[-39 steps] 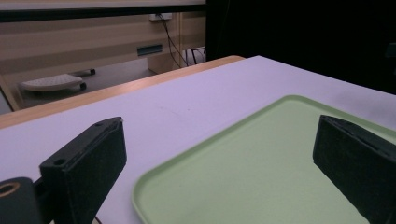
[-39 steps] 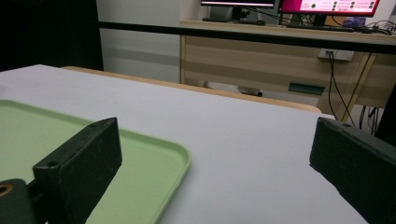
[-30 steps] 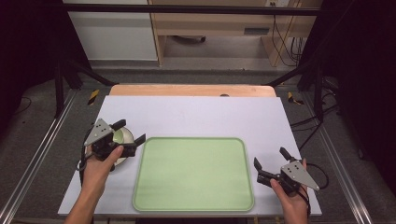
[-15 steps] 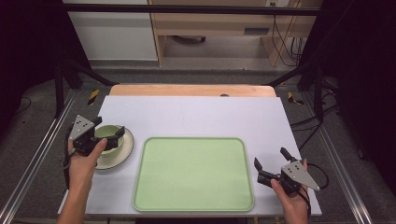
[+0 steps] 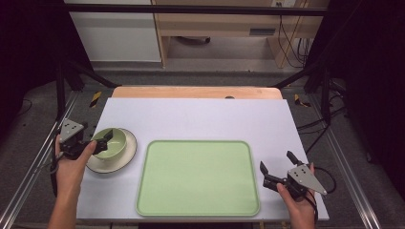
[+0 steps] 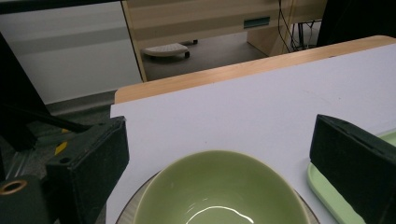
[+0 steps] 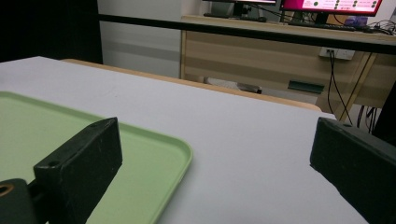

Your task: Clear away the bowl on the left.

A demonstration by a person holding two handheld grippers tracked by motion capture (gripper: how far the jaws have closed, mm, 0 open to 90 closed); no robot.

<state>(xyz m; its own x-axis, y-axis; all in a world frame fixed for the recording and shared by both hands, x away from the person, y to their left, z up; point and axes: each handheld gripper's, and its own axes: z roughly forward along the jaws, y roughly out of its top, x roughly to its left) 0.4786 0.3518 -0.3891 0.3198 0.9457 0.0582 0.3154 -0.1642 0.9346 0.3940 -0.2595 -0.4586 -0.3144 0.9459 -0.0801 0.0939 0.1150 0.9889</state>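
At nine o'clock on the surface [image 5: 200, 114], the left gripper [image 5: 101, 141] hangs with jaws spread wide astride the green bowl [image 5: 111, 142], which sits on a pale plate [image 5: 125, 157]; likely the grasping step, so next the jaws must close on the rim; the green tray [image 5: 198, 177] lies central; at four o'clock, the right gripper [image 5: 277, 168] waits agape, holding nothing.
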